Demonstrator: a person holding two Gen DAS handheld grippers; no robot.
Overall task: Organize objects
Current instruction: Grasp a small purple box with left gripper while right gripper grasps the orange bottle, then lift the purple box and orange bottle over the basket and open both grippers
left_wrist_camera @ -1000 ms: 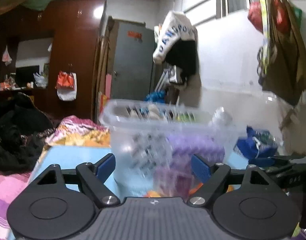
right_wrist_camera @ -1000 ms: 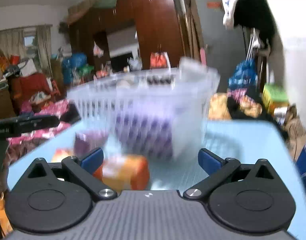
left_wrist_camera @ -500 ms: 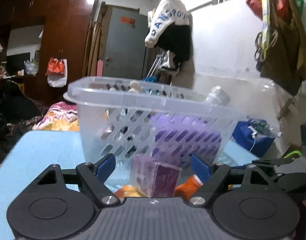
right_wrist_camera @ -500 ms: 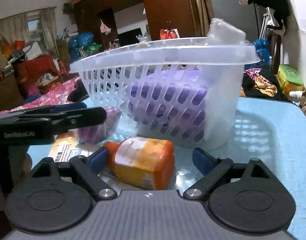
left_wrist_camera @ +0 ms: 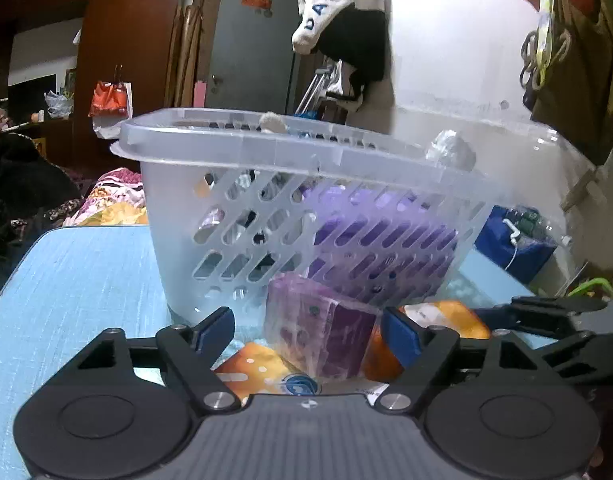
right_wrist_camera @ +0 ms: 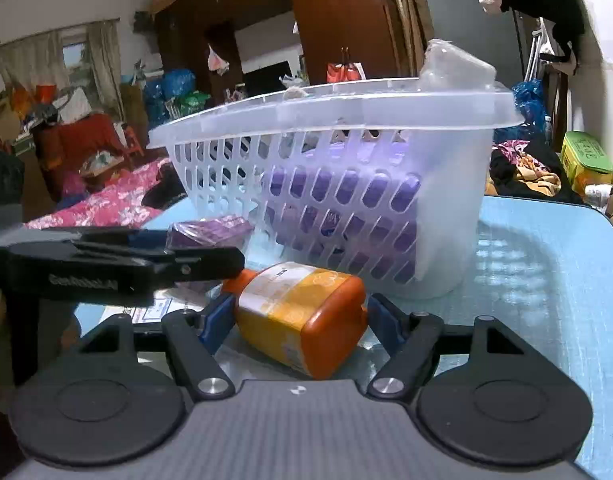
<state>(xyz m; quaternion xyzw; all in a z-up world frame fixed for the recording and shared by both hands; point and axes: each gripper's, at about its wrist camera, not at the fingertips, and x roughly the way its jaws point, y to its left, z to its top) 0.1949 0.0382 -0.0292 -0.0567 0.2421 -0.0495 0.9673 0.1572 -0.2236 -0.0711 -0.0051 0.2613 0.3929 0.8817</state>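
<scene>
A clear slotted plastic basket (left_wrist_camera: 242,236) stands on the blue table (left_wrist_camera: 78,272), with a large purple pack (left_wrist_camera: 378,236) inside; it also shows in the right wrist view (right_wrist_camera: 378,120). In front of it lie a purple wrapped box (left_wrist_camera: 318,332), an orange bottle (right_wrist_camera: 302,312) on its side, and an orange packet (left_wrist_camera: 258,368). My left gripper (left_wrist_camera: 306,330) is open, with the purple box between its fingers. My right gripper (right_wrist_camera: 296,314) is open around the orange bottle; I cannot tell if the pads touch it. The left gripper's finger (right_wrist_camera: 122,264) shows beside it.
The basket stands close behind both grippers. Bare blue table (right_wrist_camera: 546,264) lies right of the basket and at its left (left_wrist_camera: 66,280). Beyond the table are a bed with clothes (right_wrist_camera: 106,204), a wardrobe (left_wrist_camera: 118,60), and bags (left_wrist_camera: 514,248) on the floor.
Both grippers have moved down and forward toward the items in front of the basket. The purple box and orange bottle now sit between their fingers. The blur is gone.
</scene>
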